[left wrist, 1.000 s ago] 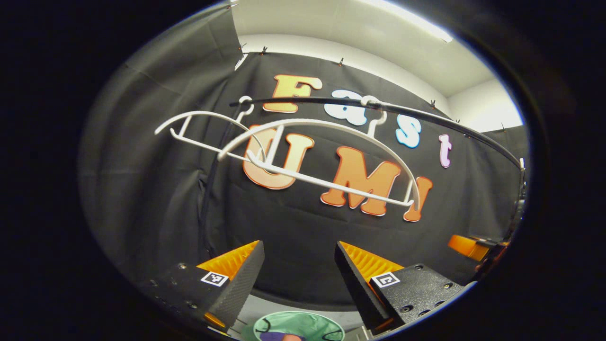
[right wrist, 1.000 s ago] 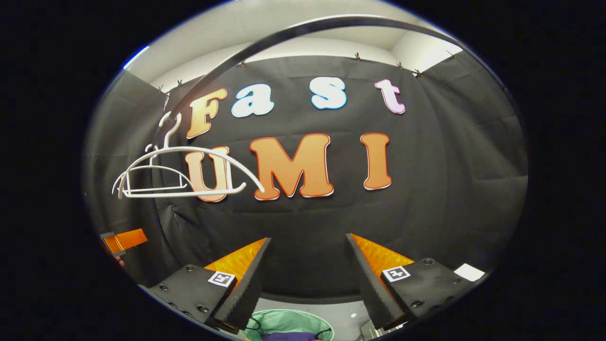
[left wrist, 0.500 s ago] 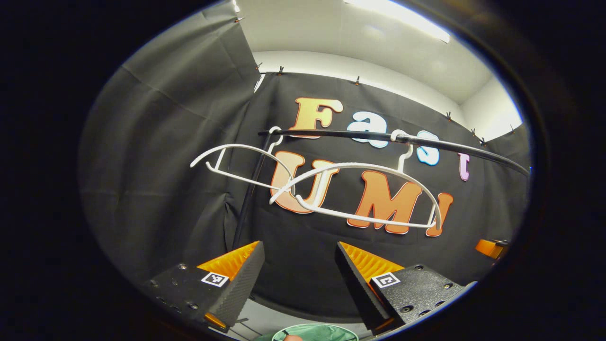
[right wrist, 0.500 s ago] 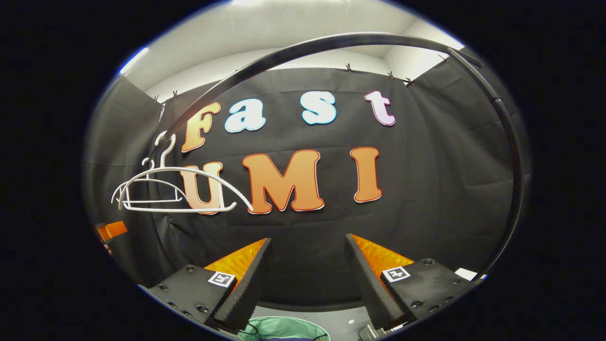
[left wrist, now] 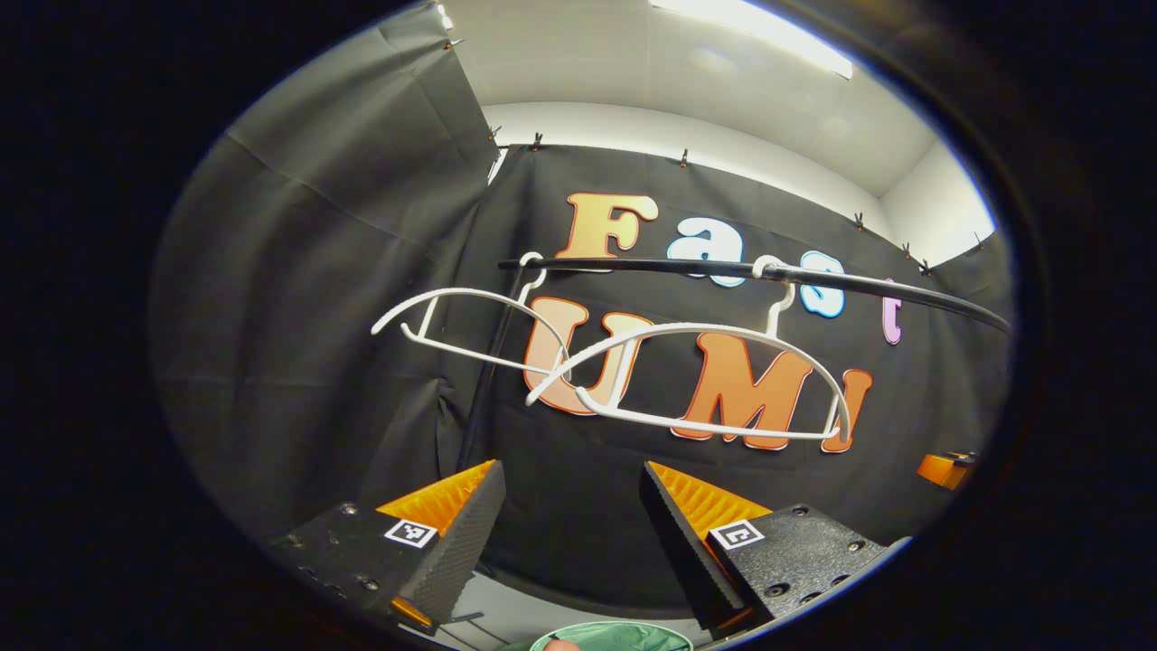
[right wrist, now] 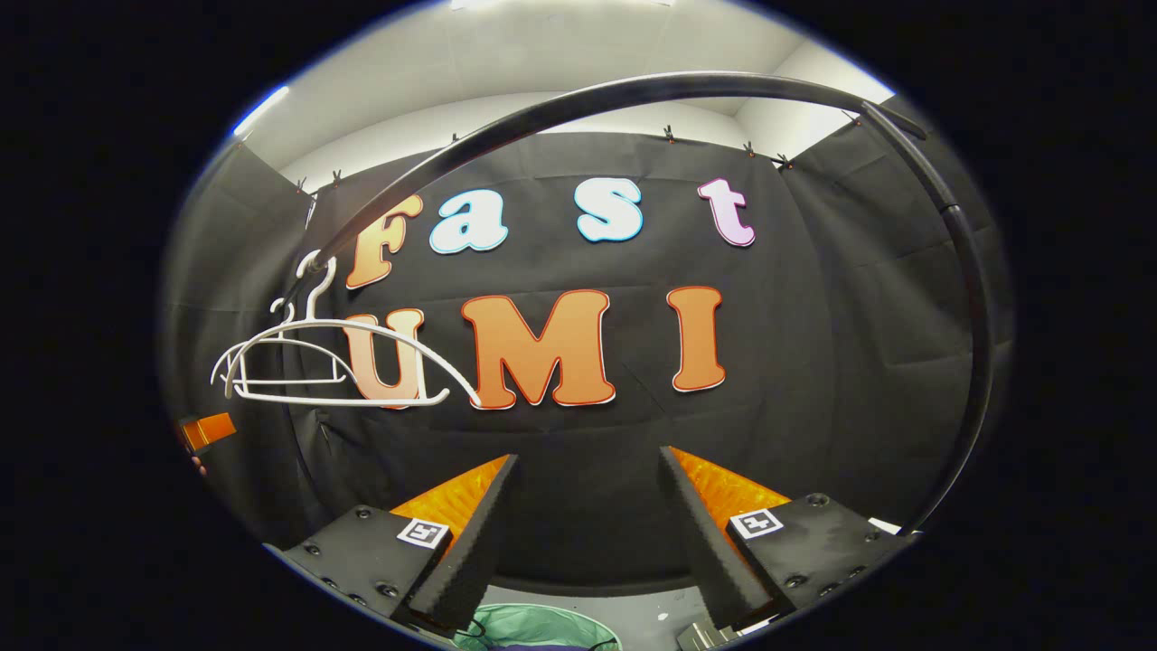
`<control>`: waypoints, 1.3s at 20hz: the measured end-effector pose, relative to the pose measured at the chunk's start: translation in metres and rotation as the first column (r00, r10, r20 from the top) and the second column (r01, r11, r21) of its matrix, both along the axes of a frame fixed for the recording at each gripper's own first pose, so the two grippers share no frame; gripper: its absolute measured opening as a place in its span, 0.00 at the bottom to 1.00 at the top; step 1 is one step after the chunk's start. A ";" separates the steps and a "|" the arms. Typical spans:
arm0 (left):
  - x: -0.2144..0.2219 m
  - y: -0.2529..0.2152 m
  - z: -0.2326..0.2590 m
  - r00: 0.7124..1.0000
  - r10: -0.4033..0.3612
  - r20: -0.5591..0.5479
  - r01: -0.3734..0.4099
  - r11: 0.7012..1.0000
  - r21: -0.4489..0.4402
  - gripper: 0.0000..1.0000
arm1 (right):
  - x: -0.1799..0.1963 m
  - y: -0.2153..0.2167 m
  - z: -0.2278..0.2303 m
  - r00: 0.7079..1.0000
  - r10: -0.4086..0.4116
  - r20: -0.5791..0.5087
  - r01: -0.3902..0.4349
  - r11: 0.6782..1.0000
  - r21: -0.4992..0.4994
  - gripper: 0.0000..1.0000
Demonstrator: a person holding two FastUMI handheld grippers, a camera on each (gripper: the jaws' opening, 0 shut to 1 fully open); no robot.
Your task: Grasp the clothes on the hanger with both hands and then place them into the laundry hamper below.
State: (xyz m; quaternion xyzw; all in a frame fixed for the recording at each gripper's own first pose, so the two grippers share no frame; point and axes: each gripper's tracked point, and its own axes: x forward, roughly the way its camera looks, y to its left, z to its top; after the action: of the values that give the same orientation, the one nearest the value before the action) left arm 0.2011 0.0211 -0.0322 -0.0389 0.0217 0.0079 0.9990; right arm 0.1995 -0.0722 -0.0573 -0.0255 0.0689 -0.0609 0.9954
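Left gripper and right gripper: jaws apart, holding nothing, raised above the hamper. Purple clothes down inside the hamper. Farther off, two bare white hangers on the rail.

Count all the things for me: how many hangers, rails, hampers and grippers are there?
White hangers: 2
Black rail: 1
Green hamper: 1
Grippers: 2, left gripper, right gripper
Total: 6
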 end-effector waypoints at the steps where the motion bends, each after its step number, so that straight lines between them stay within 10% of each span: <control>1: 0.000 -0.001 0.000 1.000 -0.003 -0.001 0.003 1.000 -0.002 0.95 | 0.000 0.000 0.000 1.000 0.002 -0.002 -0.002 1.000 0.000 0.89; 26: 0.009 0.003 -0.013 1.000 0.008 -0.030 -0.009 1.000 -0.003 0.95 | 0.005 -0.006 -0.017 0.999 -0.022 -0.028 0.023 1.000 0.018 0.89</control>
State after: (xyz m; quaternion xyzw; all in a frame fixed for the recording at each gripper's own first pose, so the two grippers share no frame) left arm 0.2105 0.0236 -0.0453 -0.0406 0.0368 0.0127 0.9984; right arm 0.2041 -0.0785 -0.0743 -0.0165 0.0835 -0.0712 0.9938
